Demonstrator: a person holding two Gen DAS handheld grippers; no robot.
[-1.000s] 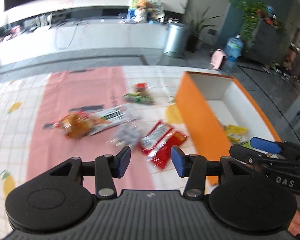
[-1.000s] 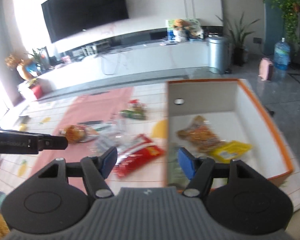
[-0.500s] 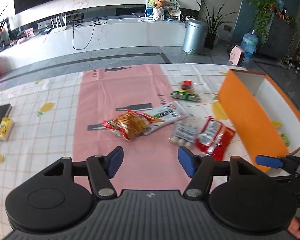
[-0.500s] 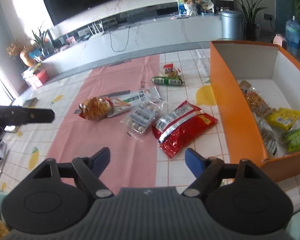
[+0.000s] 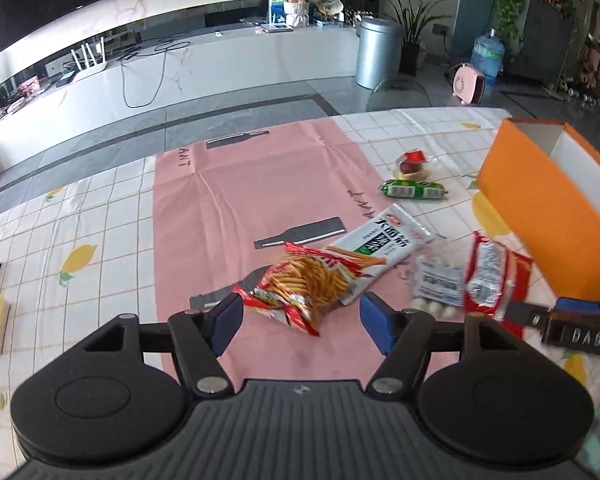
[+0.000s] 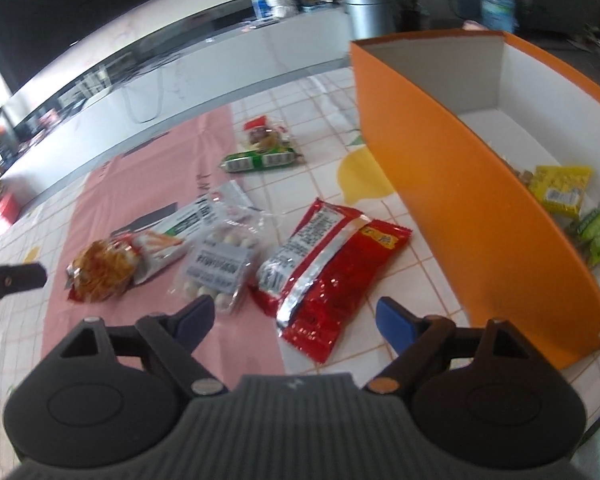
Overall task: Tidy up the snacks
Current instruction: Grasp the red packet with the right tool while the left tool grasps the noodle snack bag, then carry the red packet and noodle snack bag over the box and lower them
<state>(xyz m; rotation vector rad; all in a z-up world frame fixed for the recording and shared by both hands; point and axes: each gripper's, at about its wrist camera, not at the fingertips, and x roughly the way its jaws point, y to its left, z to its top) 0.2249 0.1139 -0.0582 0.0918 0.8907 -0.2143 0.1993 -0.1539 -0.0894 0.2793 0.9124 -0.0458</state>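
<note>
Pick step: left gripper (image 5: 301,320) jaws wide, empty, over fries pkt (image 5: 305,285) mid-tabletop, right gripper (image 6: 295,318) wide, empty, over red pouch (image 6: 326,264) beside orange box (image 6: 472,184) at right edge; next, prob. lower, close, carry to box.

Both tongs have dropped closer to the snacks: the left tongs (image 5: 301,322) (jaws wide) now frame the chip bag (image 5: 305,287) at twelve o'clock, and the right tongs (image 6: 296,322) near the red packet (image 6: 327,264).
</note>
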